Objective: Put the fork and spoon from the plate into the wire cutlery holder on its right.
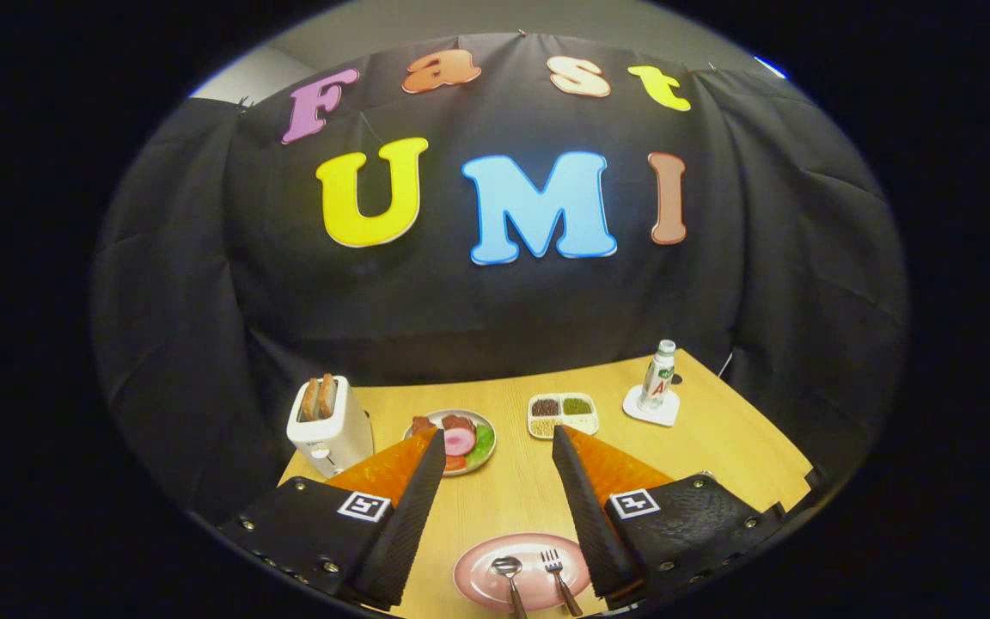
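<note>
Gripper (498, 447) held above the near table edge, fingers spread wide, nothing between the pads. Plate (482, 585) directly below and between the fingers, at the near end of the gap. Spoon (510, 576) on the left half of the plate, fork (557, 574) on the right half, just beside the right finger (585, 507). Bowl and tines point far, handles run near, both long axes roughly parallel to the fingers and slightly splayed. Fork nearer the right finger; spoon nearer the gap's centre. Likely requirement: descend and pull back toward the near edge before closing across a handle. Wire holder not made out; right finger covers the area right of the plate.

Plate: pink, round, glossy, shallow. Cutlery: polished metal, thin, low-lying, probably slippery under a pinch. Finger pads: black, finely ribbed; backs orange. Table (718, 438): pale wood grain.

Far side: white toaster (329, 425) at left, food plate (461, 438), divided tray (563, 414), bottle (657, 375) on a white coaster at right.
</note>
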The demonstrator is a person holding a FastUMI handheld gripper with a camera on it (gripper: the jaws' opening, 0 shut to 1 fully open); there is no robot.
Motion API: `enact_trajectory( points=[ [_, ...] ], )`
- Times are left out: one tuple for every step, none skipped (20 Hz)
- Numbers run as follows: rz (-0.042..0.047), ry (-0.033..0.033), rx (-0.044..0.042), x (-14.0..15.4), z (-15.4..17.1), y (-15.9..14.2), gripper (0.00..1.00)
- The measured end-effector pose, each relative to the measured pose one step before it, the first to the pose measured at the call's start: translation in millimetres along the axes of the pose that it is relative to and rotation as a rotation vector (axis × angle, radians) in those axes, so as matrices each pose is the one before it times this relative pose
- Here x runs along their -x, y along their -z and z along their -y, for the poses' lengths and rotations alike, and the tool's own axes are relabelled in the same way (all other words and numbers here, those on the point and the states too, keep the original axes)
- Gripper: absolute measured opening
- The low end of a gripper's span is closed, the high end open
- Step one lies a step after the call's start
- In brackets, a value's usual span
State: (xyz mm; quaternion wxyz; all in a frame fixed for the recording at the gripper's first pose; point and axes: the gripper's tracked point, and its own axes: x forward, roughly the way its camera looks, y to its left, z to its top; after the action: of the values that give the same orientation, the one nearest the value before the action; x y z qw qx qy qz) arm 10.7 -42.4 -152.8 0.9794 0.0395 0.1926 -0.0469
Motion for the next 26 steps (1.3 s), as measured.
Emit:
enact_trajectory(
  points=[
    [-0.04624, 0.01045, -0.00748, -4.35, 4.58, 15.09, 0.78],
    [-0.05025, 0.01332, -0.00471, -4.93, 5.45, 17.90, 0.78],
    [-0.05332, 0.01494, -0.00227, -5.78, 5.08, 15.68, 0.78],
    [-0.05035, 0.01056, -0.00154, -7.18, 5.14, 16.92, 0.78],
    [-0.05163, 0.00919, -0.00281, -6.33, 4.62, 14.79, 0.78],
    [-0.04513, 0.00438, -0.00277, -7.86, 3.30, 15.20, 0.78],
    [-0.04495, 0.00143, -0.00425, -5.87, 2.27, 13.05, 0.78],
    [-0.04617, 0.00478, -0.00262, -9.56, 3.84, 14.81, 0.78],
    [-0.04994, 0.00852, 0.00150, -8.10, 3.80, 12.70, 0.78],
    [-0.04931, 0.00799, 0.00640, -8.49, 3.63, 15.16, 0.78],
    [-0.04589, 0.00834, 0.01370, -5.97, 2.99, 11.74, 0.78],
    [-0.04797, 0.00748, 0.01616, -7.12, 3.12, 12.27, 0.78],
    [-0.04719, 0.00366, 0.01534, -6.34, 1.34, 10.29, 0.78],
    [-0.04249, 0.00197, 0.01418, -7.37, 1.21, 10.08, 0.78],
    [-0.04096, 0.00574, 0.01501, -5.57, 1.97, 7.97, 0.78],
    [-0.04019, 0.00826, 0.01958, -6.28, 2.79, 9.06, 0.78],
    [-0.03799, 0.00928, 0.02377, -5.03, 1.88, 6.01, 0.78],
    [-0.03822, 0.00788, 0.02481, -6.07, 1.83, 6.72, 0.78],
    [-0.03070, 0.00469, 0.02090, -4.07, 1.17, 4.53, 0.78],
    [-0.02843, 0.00157, 0.01379, -4.80, 0.39, 4.58, 0.78],
    [-0.02524, -0.00092, 0.00920, -4.36, -0.17, 2.87, 0.78],
    [-0.02311, 0.00220, 0.01016, -4.62, -0.22, 3.69, 0.78],
    [-0.02611, 0.00650, 0.01883, -4.00, 0.81, 3.91, 0.78],
    [-0.02871, 0.01522, 0.02719, -4.17, 3.37, 4.67, 0.78],
    [-0.02860, 0.01764, 0.03162, -3.52, 3.23, 3.56, 0.78],
    [-0.02357, 0.01711, 0.02885, -4.06, 2.11, 3.22, 0.78]
  ],
)
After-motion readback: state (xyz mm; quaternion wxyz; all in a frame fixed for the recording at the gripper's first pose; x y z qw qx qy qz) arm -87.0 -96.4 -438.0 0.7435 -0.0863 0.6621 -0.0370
